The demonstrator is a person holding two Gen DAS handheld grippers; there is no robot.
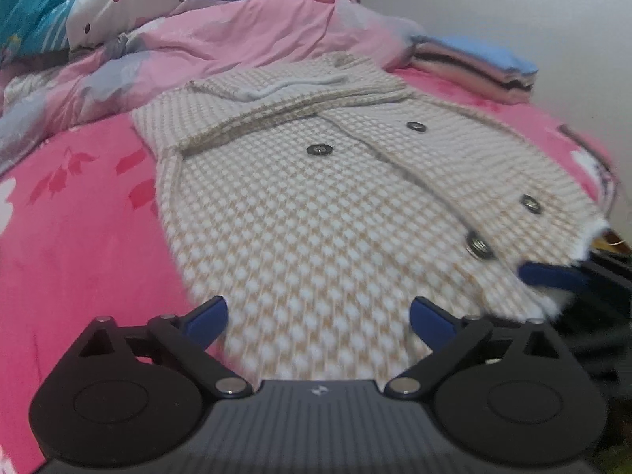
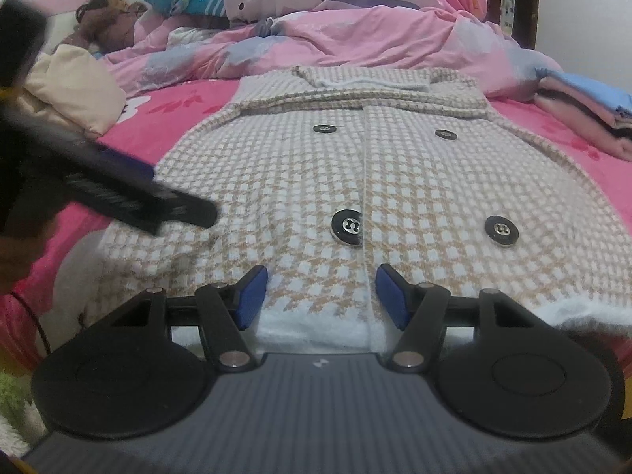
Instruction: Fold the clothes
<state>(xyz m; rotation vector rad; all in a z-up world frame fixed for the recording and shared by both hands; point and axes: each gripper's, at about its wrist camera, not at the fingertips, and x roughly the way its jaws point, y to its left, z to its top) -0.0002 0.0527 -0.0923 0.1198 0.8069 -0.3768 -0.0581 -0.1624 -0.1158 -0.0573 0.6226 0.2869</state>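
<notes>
- Lying flat on the pink bedsheet point(image 2: 166, 134), the checked jacket point(image 2: 395, 173) has its front up, collar at the far end and white fuzzy hem at the near end, by the bed's near edge.
- Bare sheet runs along the jacket's left side; on its right a narrower strip of sheet separates it from a stack of folded clothes point(image 2: 584, 114).
- Beyond the collar a rumpled pink duvet point(image 2: 355, 35) is piled, closing off the far end; a cream cushion point(image 2: 75, 87) sits well off to the left.
- The right gripper point(image 2: 320, 294) is low at the hem, centred on the jacket's front opening, its blue fingers point(image 2: 251, 296) apart with the hem edge between them and nothing pinched.
- The left gripper point(image 1: 318, 318) is over the jacket's near left part, pointing along the cloth towards the collar, fingers point(image 1: 207, 322) spread wide, holding nothing.
- In the right wrist view the left gripper shows as a blurred dark shape above the jacket's left edge.
</notes>
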